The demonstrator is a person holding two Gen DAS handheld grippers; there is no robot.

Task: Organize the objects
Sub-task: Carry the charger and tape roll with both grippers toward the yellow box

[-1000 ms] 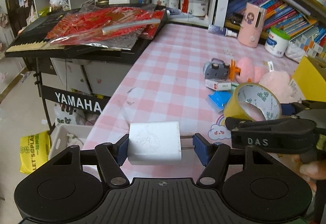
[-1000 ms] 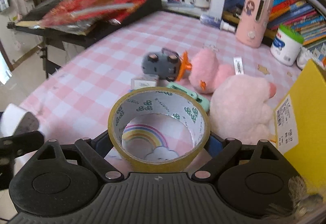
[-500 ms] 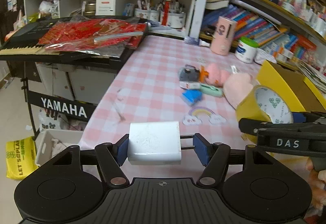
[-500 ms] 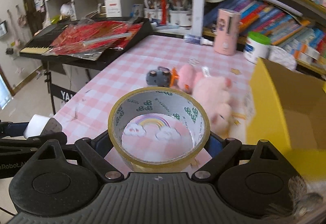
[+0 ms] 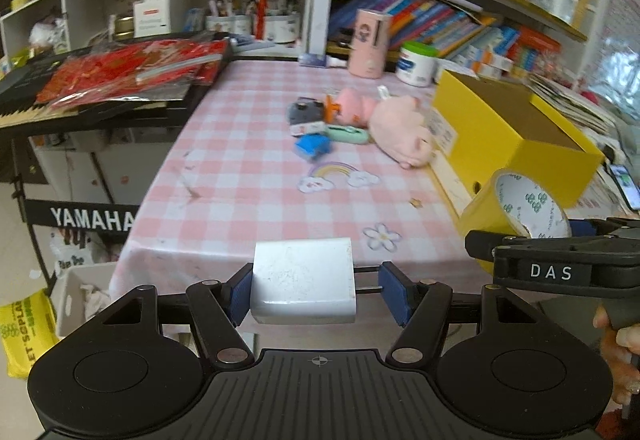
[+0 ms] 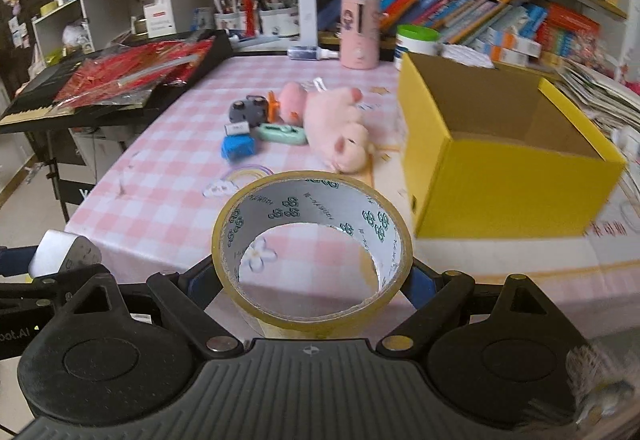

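Observation:
My left gripper (image 5: 317,294) is shut on a white charger block (image 5: 304,276): its body sits against the left pad and its two thin prongs reach the right pad. My right gripper (image 6: 312,282) is shut on a yellow tape roll (image 6: 304,200), whose hole faces the camera. Both hang before the front edge of the pink checked table (image 6: 168,180). The left wrist view shows the tape roll (image 5: 516,208) to the right of the block. An open yellow box (image 6: 500,184) stands on the table, ahead and right of the tape.
A pink plush (image 6: 336,120), a grey toy car (image 6: 248,110), a mint case (image 6: 280,132) and a blue item (image 6: 238,148) lie mid-table. A keyboard under red packets (image 6: 120,80) adjoins the table's left side. Shelves with books and jars stand behind. A hand (image 5: 616,340) grips the right tool.
Both grippers have drawn back and to the right with their loads and risen a little. The table items look farther off, and the yellow box has come fully into view.

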